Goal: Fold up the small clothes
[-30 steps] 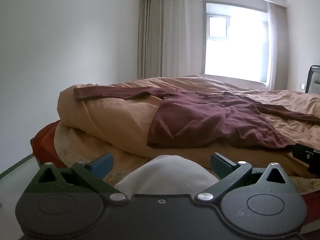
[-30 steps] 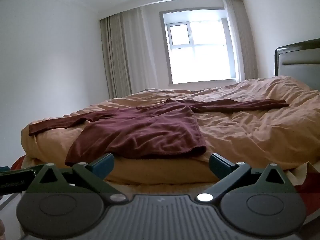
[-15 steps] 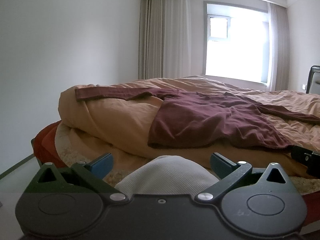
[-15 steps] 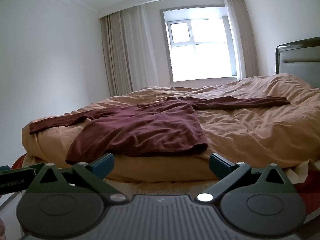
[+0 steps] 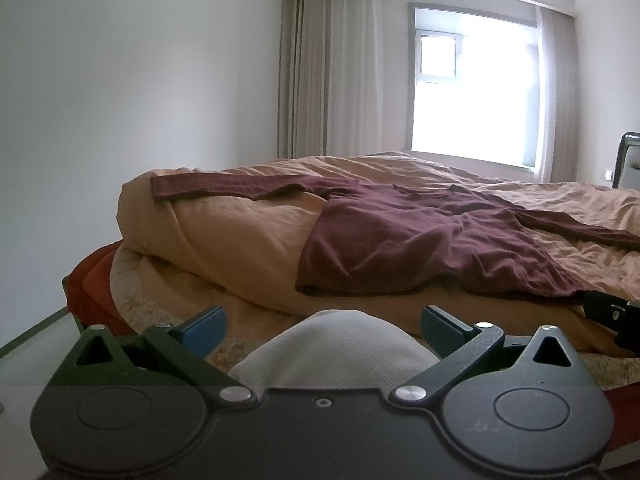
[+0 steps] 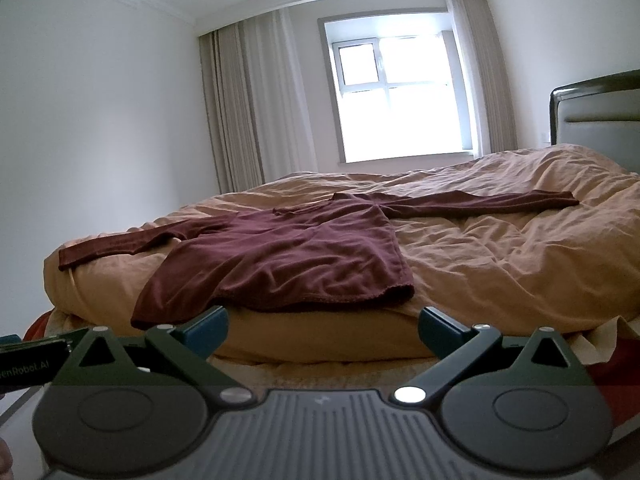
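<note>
Because the maroon long-sleeved top (image 6: 288,256) lies spread across the near edge of the bed (image 6: 500,264), its hem drooping over the puffy duvet, a pinch there could easily catch the duvet along with it, or drag the shirt off the edge. Both the left gripper (image 5: 322,322) and the right gripper (image 6: 322,322) hang short of the bed, tongs wide apart and empty. A pale ribbed cloth (image 5: 332,354) bulges between the left tongs; I cannot tell what it is. From the left, the far sleeve runs out of view.
</note>
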The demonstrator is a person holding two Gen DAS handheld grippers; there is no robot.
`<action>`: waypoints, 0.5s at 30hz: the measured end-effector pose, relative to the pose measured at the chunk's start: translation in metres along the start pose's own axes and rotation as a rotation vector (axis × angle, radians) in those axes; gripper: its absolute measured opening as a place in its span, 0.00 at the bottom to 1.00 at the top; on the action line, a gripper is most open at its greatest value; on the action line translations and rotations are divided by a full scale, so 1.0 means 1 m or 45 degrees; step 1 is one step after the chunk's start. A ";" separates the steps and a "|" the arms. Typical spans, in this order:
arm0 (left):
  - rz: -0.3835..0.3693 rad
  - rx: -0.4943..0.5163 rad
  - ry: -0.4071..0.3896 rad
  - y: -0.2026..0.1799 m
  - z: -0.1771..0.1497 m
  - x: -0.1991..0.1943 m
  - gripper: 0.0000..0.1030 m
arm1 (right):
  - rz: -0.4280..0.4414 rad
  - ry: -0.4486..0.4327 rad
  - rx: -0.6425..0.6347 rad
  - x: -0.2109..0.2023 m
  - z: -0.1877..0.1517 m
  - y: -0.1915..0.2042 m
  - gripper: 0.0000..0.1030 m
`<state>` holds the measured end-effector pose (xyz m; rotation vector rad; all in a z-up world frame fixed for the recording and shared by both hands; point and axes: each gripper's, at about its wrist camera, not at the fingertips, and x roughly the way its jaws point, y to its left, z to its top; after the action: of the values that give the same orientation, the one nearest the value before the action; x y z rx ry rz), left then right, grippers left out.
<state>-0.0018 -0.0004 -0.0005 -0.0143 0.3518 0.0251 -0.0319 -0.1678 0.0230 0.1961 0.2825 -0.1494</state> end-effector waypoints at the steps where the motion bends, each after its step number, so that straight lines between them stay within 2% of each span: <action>1: 0.001 -0.001 0.000 0.000 0.000 0.000 0.99 | 0.000 0.000 0.000 0.000 0.000 0.000 1.00; 15: 0.000 0.001 -0.002 0.000 0.000 0.000 0.99 | 0.001 0.000 0.003 0.000 0.000 -0.001 1.00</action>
<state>-0.0019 -0.0001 -0.0009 -0.0133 0.3501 0.0251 -0.0326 -0.1690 0.0226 0.1986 0.2823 -0.1489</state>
